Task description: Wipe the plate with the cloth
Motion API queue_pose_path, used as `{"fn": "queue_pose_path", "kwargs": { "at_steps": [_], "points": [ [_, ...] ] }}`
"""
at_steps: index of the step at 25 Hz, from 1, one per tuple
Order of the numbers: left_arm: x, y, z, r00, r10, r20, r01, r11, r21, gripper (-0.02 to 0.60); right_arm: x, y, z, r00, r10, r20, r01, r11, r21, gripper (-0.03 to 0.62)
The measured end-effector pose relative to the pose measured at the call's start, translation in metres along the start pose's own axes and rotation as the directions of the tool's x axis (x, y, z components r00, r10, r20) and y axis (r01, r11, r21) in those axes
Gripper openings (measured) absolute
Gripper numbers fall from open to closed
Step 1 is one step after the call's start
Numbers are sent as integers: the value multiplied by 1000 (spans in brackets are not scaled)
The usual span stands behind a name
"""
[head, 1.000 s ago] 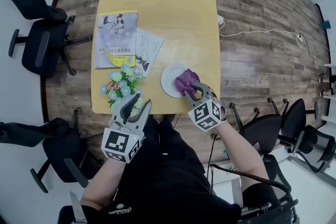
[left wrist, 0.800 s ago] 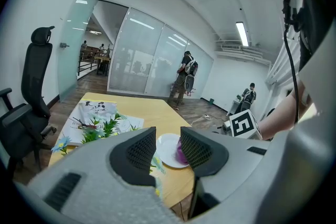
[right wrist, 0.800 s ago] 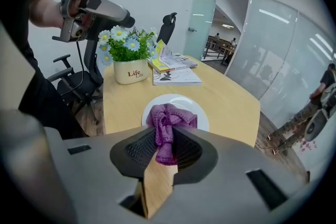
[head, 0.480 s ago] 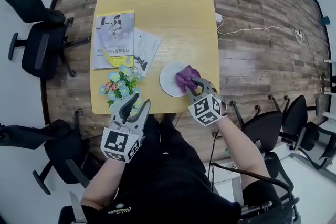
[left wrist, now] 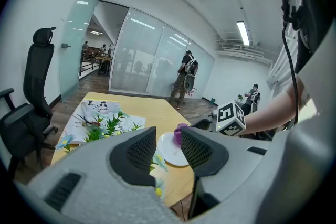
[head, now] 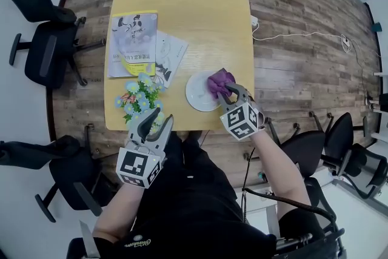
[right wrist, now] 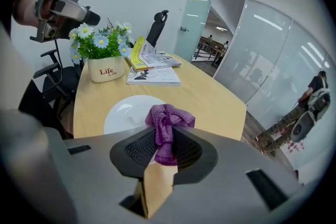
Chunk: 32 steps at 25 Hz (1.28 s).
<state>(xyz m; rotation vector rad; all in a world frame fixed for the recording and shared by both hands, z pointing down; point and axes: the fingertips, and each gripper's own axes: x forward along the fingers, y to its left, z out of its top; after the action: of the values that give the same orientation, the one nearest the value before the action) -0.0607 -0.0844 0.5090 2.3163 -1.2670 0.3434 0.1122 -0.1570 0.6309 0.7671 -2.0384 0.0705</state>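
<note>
Wiping is in hand: the right gripper (head: 229, 94) is clenched on the purple cloth (head: 219, 81), which sits bunched at the right rim of the white plate (head: 196, 94), right of centre in the head view. The next move, as judged, is to drag the cloth left across the bare plate under light pressure. The left gripper (head: 153, 122) hangs released and empty at lower left. The flower pot (right wrist: 107, 71) reads "Life" twice — print on the books (head: 132, 45) is illegible.

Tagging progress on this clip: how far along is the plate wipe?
Done: the purple cloth is picked up, pinched in the right tongs. In hand: the bunched cloth is over the right part of the white plate, so wiping looks under way. Left: the rest of the plate; nothing shows how much has been wiped. The left tongs are open and empty, off the plate.
</note>
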Motion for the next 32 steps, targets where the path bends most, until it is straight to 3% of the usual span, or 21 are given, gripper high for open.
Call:
{"fn": "queue_pose_path", "kwargs": {
  "at_steps": [10, 24, 32],
  "points": [
    [7, -3, 2, 1000, -12, -7, 12, 1000, -5, 150, -27, 57, -19, 996, 89, 9, -89, 996, 18, 75],
    [-2, 3, -5, 1000, 9, -4, -10, 1000, -1, 150, 3, -22, -4, 999, -52, -16, 52, 999, 0, 77],
    [-3, 4, -3, 1000, 10, 0, -10, 1000, 0, 150, -6, -19, -17, 998, -53, -35, 54, 998, 23, 77]
  ]
}}
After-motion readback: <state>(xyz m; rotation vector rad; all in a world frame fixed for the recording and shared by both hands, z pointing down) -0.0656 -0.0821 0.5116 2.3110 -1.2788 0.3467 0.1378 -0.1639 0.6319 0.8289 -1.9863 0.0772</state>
